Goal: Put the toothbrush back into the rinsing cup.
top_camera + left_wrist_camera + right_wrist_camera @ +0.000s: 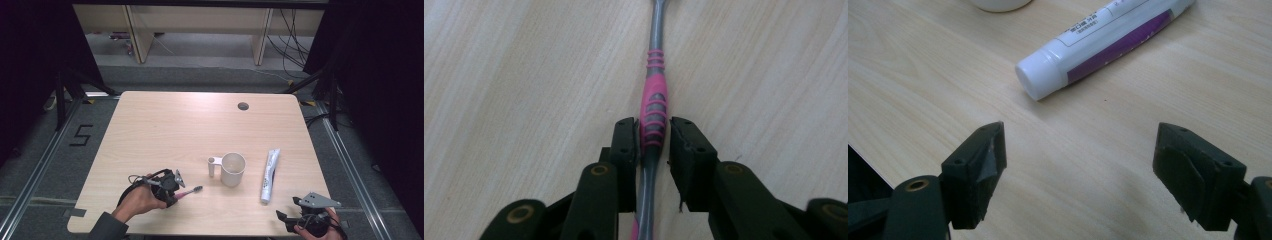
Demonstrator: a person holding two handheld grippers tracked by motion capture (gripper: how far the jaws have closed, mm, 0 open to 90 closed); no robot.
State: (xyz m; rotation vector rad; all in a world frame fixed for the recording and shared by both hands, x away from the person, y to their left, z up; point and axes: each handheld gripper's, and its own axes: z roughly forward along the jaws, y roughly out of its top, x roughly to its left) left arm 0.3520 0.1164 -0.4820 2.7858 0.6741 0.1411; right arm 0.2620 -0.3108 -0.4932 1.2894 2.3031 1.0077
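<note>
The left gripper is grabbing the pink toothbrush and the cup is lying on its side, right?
Not quite: the cup stands upright, its open mouth facing up, as the high view shows. The left gripper does grab the pink toothbrush.

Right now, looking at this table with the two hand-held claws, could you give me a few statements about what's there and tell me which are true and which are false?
1. The left gripper has its jaws closed on the pink and grey toothbrush. True.
2. The right gripper is clamped on the toothpaste tube. False: its jaws stand wide apart, and the tube lies on the table beyond them, untouched.
3. The white cup stands between the toothbrush and the toothpaste tube in the high view. True.
4. The toothbrush is standing inside the cup. False: it lies flat on the table, left of the cup.
5. The toothpaste tube has its cap on. True.
</note>
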